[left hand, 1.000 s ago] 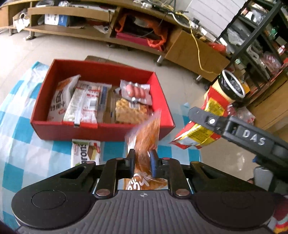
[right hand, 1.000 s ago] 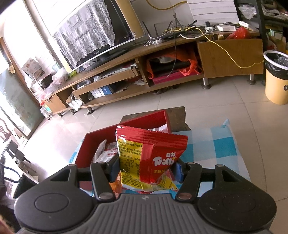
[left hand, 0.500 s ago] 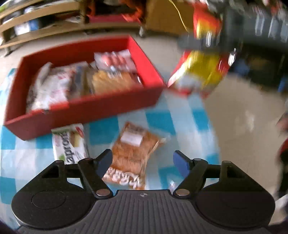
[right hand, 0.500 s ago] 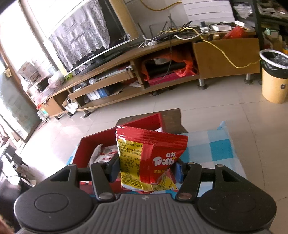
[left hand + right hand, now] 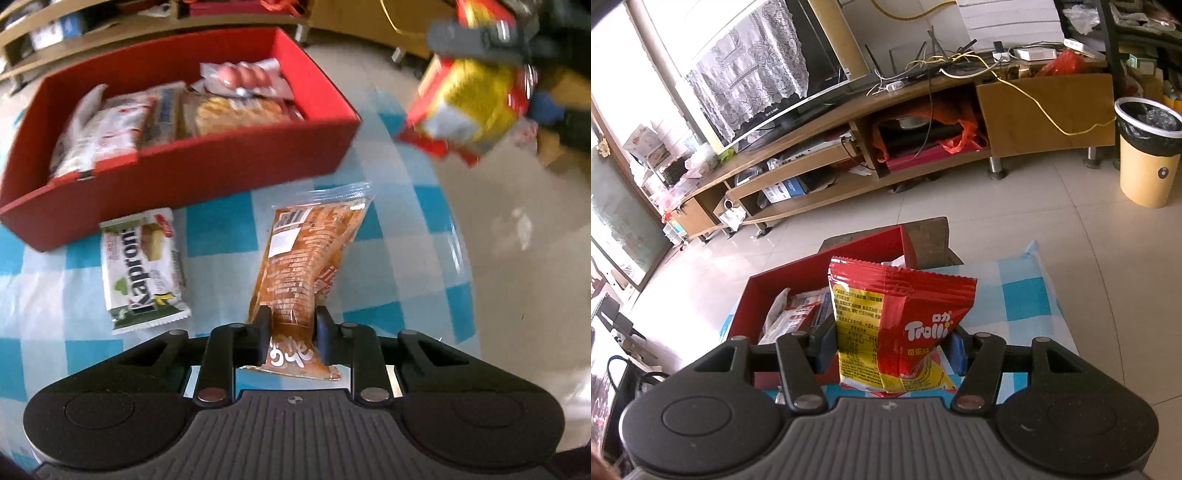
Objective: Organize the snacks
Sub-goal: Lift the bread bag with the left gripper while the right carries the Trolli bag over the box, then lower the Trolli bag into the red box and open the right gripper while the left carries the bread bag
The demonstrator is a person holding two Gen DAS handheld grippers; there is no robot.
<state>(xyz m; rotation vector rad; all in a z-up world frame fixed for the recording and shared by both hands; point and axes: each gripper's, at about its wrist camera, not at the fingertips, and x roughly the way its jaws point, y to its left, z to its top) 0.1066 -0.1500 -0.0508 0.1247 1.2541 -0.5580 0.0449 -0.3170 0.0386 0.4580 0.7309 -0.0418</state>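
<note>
My left gripper (image 5: 291, 332) is shut on the near end of an orange snack packet (image 5: 306, 251) that lies on the blue checked cloth (image 5: 399, 258) in front of the red box (image 5: 192, 166). The box holds several snack packs, with a sausage pack (image 5: 247, 77) at the back. A white and green Kaprom wafer pack (image 5: 142, 269) lies on the cloth left of the orange packet. My right gripper (image 5: 892, 350) is shut on a red and yellow Trolli bag (image 5: 897, 325), held in the air over the box's right end (image 5: 871, 243); the bag also shows blurred in the left wrist view (image 5: 469, 107).
The cloth's right edge (image 5: 461, 258) drops to a tiled floor (image 5: 1034, 206). Behind the box are a long wooden TV stand (image 5: 923, 140) with a television (image 5: 768, 74), cables, and a yellow bin (image 5: 1148, 155) at the right.
My left gripper held the orange packet a second ago, stood open above it half a second ago with the packet on the cloth, and is now shut on it again. The right gripper barely moved.
</note>
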